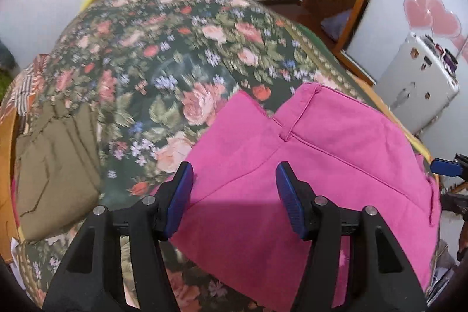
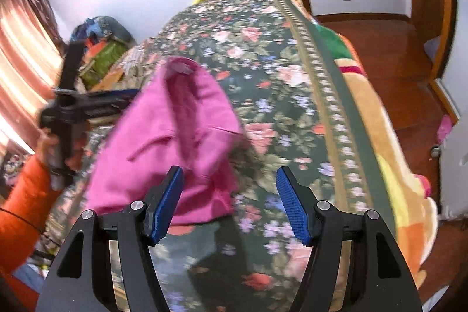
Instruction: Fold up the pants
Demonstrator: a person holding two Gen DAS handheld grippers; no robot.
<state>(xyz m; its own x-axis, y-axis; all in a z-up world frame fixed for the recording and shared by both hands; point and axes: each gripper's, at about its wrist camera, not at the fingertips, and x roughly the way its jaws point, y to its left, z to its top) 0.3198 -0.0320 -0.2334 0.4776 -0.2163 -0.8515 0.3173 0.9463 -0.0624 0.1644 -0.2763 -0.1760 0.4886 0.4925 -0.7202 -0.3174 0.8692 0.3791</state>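
now both claws, left (image 1: 234, 195) and right (image 2: 229, 201), are wide and hold nothing. pink pants (image 1: 307, 165) lie folded on the bed (image 1: 163, 48).

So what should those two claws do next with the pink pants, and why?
Probably lower the left gripper and close on the pink pants. Its fingers stand open over the cloth and grip nothing; the right gripper is open too.

Pink pants (image 1: 307, 154): matt woven cloth, stitched seams. Bedspread (image 1: 163, 54): floral printed cloth, matt. Olive garment (image 1: 55, 165): creased matt cloth. Left gripper (image 1: 234, 198): matt black plastic, ribbed blue pads, bright metal pins. Floor (image 2: 403, 54): glossy wood.
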